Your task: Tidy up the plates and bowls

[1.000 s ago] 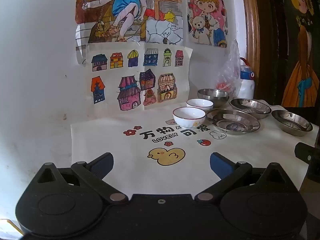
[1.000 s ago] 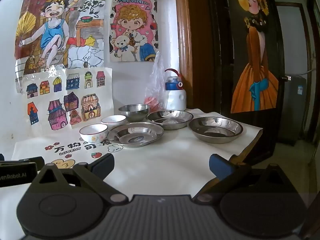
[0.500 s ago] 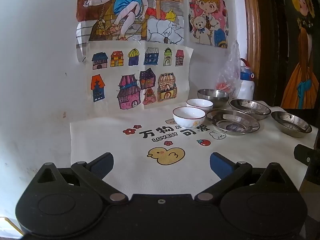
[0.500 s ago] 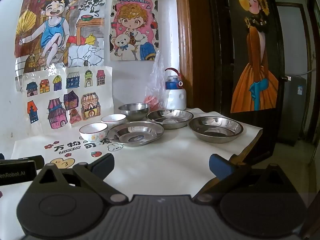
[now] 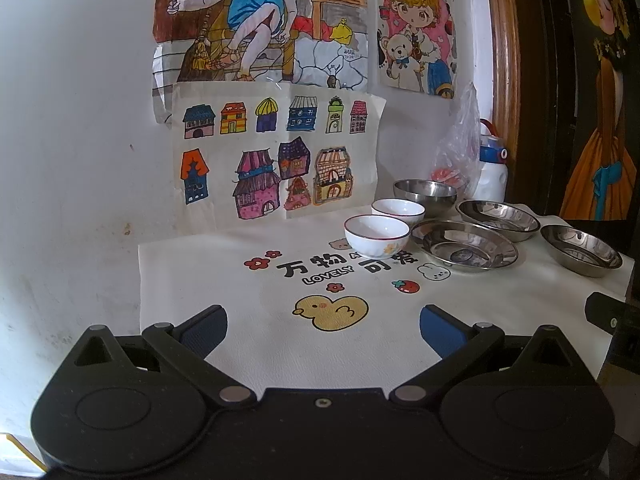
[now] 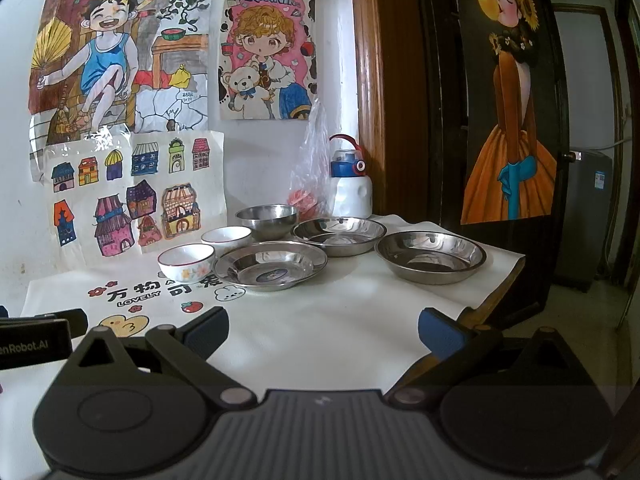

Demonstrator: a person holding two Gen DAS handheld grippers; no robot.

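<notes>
White cloth [image 5: 360, 352] printed with a yellow duck and lettering covers the table; children's drawings are taped to the wall behind.

Nearest the cameras, the left gripper [image 5: 323, 322] is spread wide and carries nothing, poised above the duck print. The right gripper [image 6: 323, 326] is likewise spread wide and empty, over bare cloth near the table's right edge.

Beyond them stands the crockery, all unstacked. A white bowl [image 5: 377, 236] sits closest, touching or nearly touching the rim of the middle steel plate [image 5: 464, 243]; contact cannot be confirmed. A second white bowl [image 5: 398, 211] sits just behind the first. The right steel plate [image 6: 431, 255] lies apart, near the table edge. A rear steel plate [image 6: 340, 234] and a steel bowl [image 6: 267, 220] stand farther back, with a plastic bag [image 6: 310, 168] and a white bottle [image 6: 351, 188] against the wall.

Assessment: no item is yet engaged; the step in hand is the first approach. Recommended practice: take like with like. Each gripper should take a thin steel rim squarely between its pads, lift clear before travelling, and lower centred into the receiving plate. Polished steel is likely slippery, so a firm bite is advised. The ceramic bowls are probably heavier and chip-prone; nest them slowly.
</notes>
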